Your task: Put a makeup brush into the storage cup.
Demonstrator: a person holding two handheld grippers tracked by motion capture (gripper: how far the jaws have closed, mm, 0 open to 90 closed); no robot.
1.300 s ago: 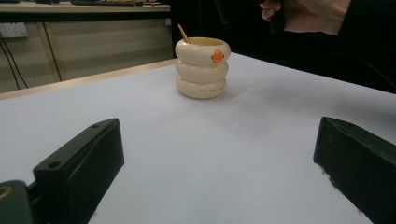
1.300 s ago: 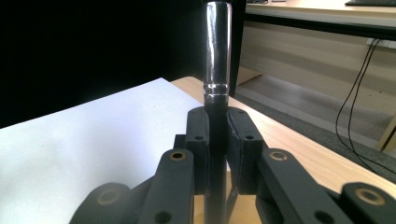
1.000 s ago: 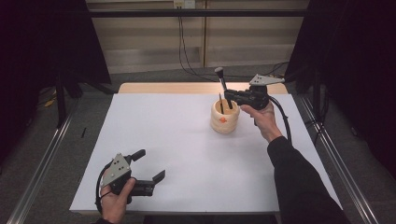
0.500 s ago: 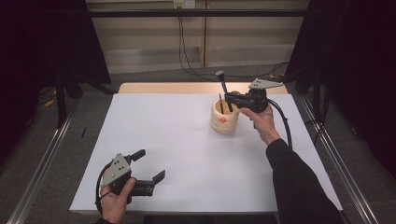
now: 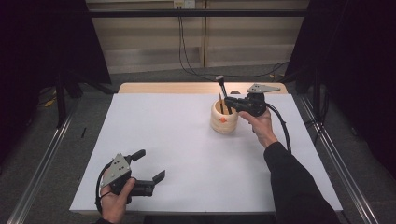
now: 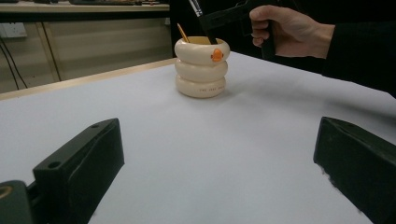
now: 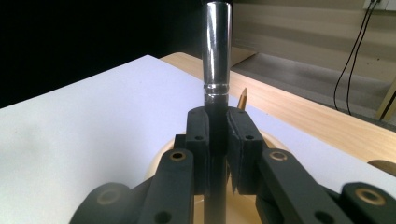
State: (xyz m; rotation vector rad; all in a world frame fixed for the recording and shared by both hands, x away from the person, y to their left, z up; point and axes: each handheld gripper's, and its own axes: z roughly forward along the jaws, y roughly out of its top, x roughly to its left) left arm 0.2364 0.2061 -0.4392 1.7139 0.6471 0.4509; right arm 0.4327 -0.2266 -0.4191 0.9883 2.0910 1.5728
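Black pen [image 7: 217, 70] within right gripper [image 7: 218, 140]

In the right gripper view my right tool [image 7: 217, 140] was clamped on a dark pen [image 7: 215, 60] w/ a silvery cap end, jaws pressed tight on both sides of the barrel, pen standing upright. Just below sat the cream holder [image 7: 161, 161], its rim partly hidden by the tool. A wooden pencil [image 7: 242, 99] tip poked up just beside the pen. White counter [image 7: 79, 121] lay to the left.
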